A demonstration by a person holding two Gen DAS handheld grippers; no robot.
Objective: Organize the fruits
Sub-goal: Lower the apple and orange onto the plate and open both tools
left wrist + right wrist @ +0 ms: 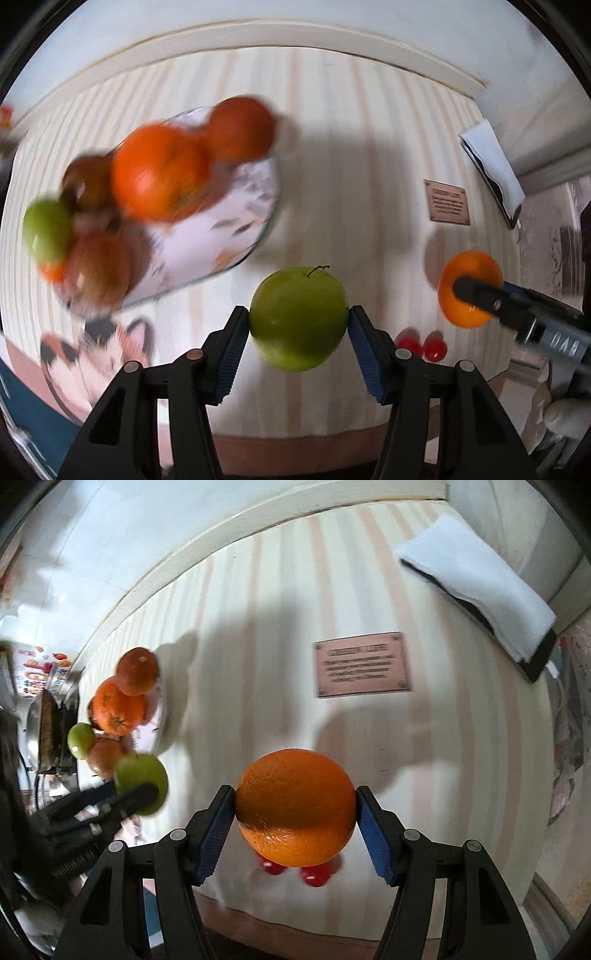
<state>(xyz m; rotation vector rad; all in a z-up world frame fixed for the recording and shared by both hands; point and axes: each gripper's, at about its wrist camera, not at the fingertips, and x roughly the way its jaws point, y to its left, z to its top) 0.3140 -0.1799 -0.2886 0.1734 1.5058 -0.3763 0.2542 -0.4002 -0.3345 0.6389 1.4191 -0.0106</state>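
My left gripper (298, 321) is shut on a green apple (298, 318) and holds it above the striped table; it also shows in the right wrist view (142, 782). My right gripper (295, 808) is shut on an orange (295, 806), also seen in the left wrist view (469, 288). A patterned plate (221, 229) at the left holds oranges (162, 171), a green apple (48, 229) and reddish fruit (98, 267). The plate also shows in the right wrist view (162, 709). Two small red fruits (423, 345) lie on the table under the orange (314, 875).
A brown card with text (362, 664) lies on the striped tablecloth (258, 627). A folded white cloth over a dark object (480, 587) sits at the far right. A cat-print plate (96, 354) is at the near left. The table's front edge (295, 439) is close.
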